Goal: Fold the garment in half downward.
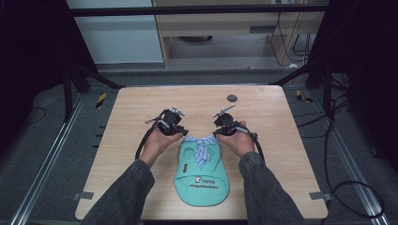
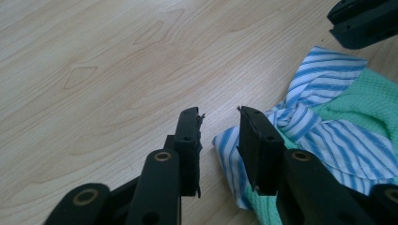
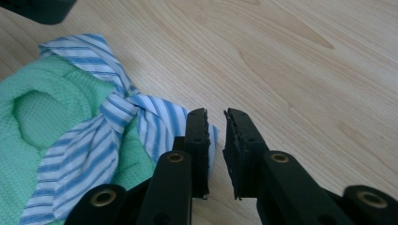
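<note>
The small green garment (image 1: pixel 202 174), a mint waffle-knit vest with a blue-and-white striped collar (image 1: pixel 201 140) and a matching tie (image 1: pixel 202 154), lies flat on the wooden worktop (image 1: pixel 141 103) between the person's forearms. Its long axis runs away from the person, the printed hem nearest them and the collar at the far end. That collar end is what the next move looks to turn on, since both tools sit at it, one at each shoulder. The left hand-held gripper (image 1: pixel 180 132) is at the collar's left tip; in the left gripper view its jaws stand apart with nothing between them, and the striped collar point (image 2: pixel 230 150) lies at the inner jaw, whose tip overlaps the fabric's edge. The right hand-held gripper (image 1: pixel 218 132) mirrors it at the collar's right tip; in the right gripper view its jaws are parted by a narrower gap, also empty, and the striped cloth (image 3: pixel 155 123) passes beside and partly behind the inner jaw. Each tool therefore has its corner lying inward, toward the garment's midline, and both seem about equally near. A small dark disc (image 1: pixel 232 98) rests well beyond them, toward the far edge.
</note>
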{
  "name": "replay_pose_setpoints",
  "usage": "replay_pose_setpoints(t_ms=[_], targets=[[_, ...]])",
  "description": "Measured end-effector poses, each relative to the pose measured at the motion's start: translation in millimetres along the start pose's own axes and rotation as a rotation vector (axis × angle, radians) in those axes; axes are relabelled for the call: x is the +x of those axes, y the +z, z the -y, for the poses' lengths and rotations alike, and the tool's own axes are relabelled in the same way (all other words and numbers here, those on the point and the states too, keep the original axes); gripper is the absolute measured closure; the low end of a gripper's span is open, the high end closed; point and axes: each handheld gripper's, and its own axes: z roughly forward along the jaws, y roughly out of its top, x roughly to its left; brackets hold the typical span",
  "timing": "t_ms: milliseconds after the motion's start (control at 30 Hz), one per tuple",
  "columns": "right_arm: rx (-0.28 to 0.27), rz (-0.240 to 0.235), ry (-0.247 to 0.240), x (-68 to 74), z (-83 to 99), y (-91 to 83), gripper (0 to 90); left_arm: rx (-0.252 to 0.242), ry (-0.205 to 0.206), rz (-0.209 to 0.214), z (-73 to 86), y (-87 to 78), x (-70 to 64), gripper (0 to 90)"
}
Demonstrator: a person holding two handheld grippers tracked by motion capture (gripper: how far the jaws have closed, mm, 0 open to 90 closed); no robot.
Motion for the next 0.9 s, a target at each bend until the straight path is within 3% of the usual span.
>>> replay_pose_setpoints(t_ms=[167,567,900], targets=[[-0.003,-0.006,-0.012,3.5,-2.1,0.8,75.5,0.000,-0.009,0.004,0.5,2.0,-1.3,62.6],[0.037,-0.005,-0.004,7.5,-1.6,10.2,64.5,0.061,-0.019,0.027,9.6,16.1,-3.1,59.4],[0.067,0.006,0.005,9.4,0.1,16.8,58.6,0.101,-0.001,0.033,17.9,26.1,-8.6,58.8]])
